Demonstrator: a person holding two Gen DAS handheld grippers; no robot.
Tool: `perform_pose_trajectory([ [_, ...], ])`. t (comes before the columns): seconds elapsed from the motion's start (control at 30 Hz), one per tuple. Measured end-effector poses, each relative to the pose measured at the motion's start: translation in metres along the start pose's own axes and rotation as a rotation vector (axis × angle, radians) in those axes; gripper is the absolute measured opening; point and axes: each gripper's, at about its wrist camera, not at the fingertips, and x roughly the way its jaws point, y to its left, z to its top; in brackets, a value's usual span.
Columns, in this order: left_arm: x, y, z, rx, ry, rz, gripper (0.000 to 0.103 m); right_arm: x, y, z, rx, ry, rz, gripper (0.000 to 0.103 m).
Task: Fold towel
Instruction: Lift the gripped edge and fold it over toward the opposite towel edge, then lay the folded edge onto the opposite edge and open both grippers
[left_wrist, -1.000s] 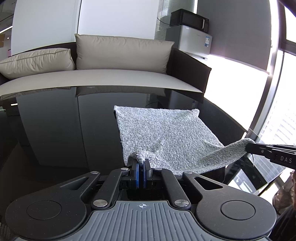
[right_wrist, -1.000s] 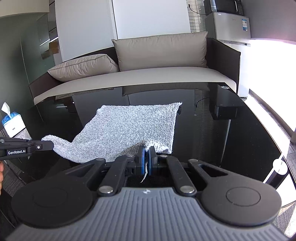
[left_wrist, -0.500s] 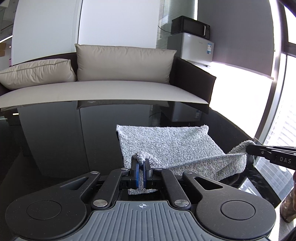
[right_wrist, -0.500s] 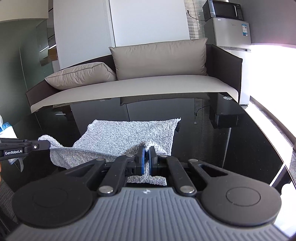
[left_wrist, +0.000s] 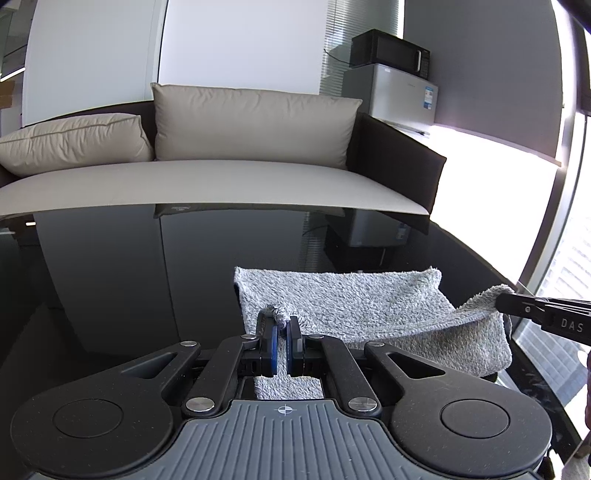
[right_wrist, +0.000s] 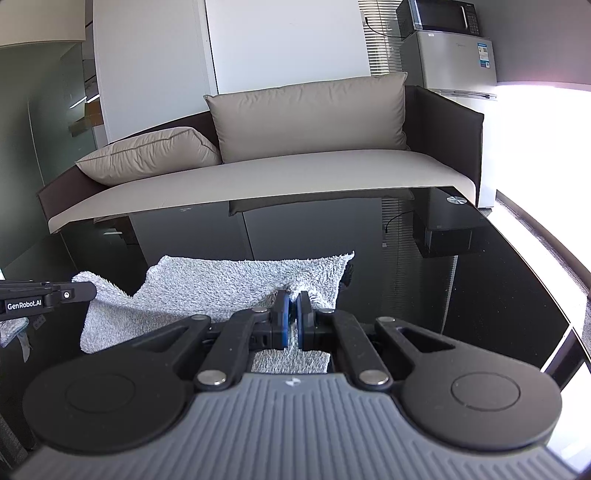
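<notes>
Both lifted near corners of the fluffy grey terry towel (left_wrist: 354, 299) are travelling toward twelve o'clock, so the exposed flat cloth is shrinking while the carried layer is draping over it. At nine o'clock, the left tongs (left_wrist: 282, 325) are clenching one corner; the sagging edge is spanning across to three o'clock, where the right tongs (right_wrist: 293, 302) are pinching the other. Underneath, the far half is lying on the glossy black tabletop (left_wrist: 129, 280). Judging by this, the first fold is nearing completion, with corner alignment and release remaining.
</notes>
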Motion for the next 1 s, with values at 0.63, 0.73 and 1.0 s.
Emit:
perform_pose_trajectory([
  [0.63, 0.042, 0.009, 0.028, 0.002, 0.0, 0.017, 0.004, 0.046, -0.009, 0.023, 0.009, 0.004, -0.001, 0.004],
  [0.73, 0.048, 0.009, 0.031, 0.007, 0.0, 0.019, 0.004, 0.051, -0.01, 0.025, 0.009, 0.003, -0.003, 0.004],
  [1.0, 0.06, 0.01, 0.039, 0.012, -0.001, 0.028, 0.004, 0.064, -0.011, 0.032, 0.007, 0.004, -0.005, 0.004],
])
